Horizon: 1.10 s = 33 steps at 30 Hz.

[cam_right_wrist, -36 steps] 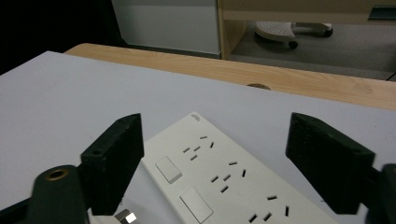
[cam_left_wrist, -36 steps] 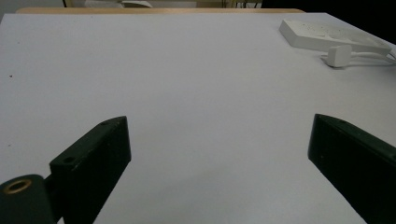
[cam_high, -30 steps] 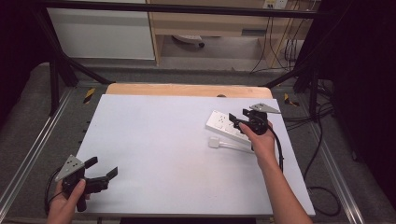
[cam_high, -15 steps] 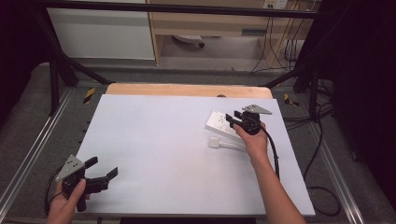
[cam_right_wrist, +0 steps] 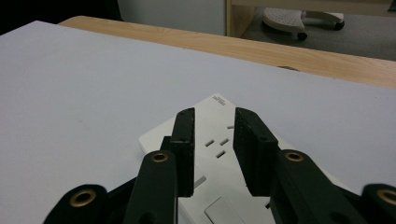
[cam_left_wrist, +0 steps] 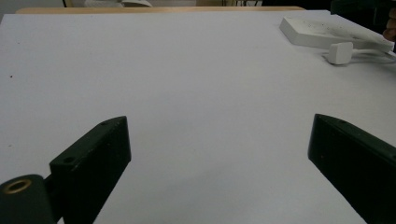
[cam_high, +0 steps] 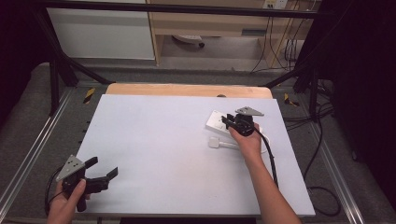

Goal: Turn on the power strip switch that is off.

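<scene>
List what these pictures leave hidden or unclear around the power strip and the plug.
- Power strip: in the high view the right hand-held gripper and hand cover its far half.
- Power strip near end: cut off by the bottom edge and the jaws in the right gripper view.
- Plug: its cable runs off the right edge in the left gripper view.
- Whether the pads touch the strip: cannot tell.

The power strip lies on the bench at its far right. The plug sits just near of it. The right hand-held gripper hangs over the strip; the left hand-held gripper sits at the near left corner.
</scene>
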### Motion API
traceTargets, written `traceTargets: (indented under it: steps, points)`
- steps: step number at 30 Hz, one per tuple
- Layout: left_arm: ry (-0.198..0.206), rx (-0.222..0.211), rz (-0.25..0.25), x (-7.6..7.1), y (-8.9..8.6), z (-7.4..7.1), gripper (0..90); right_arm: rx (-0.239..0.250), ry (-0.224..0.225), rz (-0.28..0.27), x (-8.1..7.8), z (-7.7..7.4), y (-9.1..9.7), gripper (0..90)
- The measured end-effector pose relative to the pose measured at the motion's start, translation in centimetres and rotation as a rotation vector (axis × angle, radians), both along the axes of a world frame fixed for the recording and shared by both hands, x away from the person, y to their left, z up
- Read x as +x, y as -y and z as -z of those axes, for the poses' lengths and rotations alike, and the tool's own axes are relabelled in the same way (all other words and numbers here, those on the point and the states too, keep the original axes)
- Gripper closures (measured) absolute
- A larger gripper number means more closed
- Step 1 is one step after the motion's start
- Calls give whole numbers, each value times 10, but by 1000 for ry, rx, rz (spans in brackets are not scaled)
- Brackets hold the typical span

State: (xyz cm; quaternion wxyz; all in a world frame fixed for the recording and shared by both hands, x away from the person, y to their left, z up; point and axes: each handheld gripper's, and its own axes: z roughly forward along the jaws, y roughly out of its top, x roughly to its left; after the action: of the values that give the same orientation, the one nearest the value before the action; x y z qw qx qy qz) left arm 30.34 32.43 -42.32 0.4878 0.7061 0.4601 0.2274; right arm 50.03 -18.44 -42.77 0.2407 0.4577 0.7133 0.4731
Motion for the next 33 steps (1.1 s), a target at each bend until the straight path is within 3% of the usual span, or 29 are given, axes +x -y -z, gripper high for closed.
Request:
traceTargets:
  steps: [11, 33]
  points:
    - [1, -1, 0, 0, 0, 0, 59, -17, 14, -10, 0, 8, -7, 799]
    - [5, -5, -3, -1, 0, 0, 59, -21, 17, -15, -2, 17, -16, 856]
